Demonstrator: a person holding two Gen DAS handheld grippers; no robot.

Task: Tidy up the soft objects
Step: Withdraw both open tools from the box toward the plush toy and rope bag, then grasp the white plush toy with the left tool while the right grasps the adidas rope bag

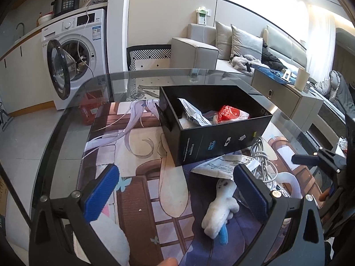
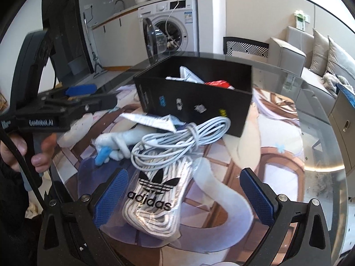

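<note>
We logged the black box (image 2: 195, 97) on the glass table (image 1: 66, 115) as our landmark; it already held 2 items, a white packet (image 1: 193, 113) and a red pouch (image 1: 228, 114). Just in front of the box lay a coiled white cable (image 2: 177, 137), touching its front wall, and nearer than the cable a clear bag of striped laces (image 2: 157, 197). A white plush toy (image 1: 219, 208) lay in front of the box too, beside the cable. The right gripper (image 2: 182, 195) hung over the lace bag with its jaws spread, pinching nothing; the left gripper (image 1: 175, 190) was likewise spread, empty, with the plush just inside its right finger. We judged the step to be a fresh pick: lower, close on 1 soft item, then lift it over the box's near wall.
</note>
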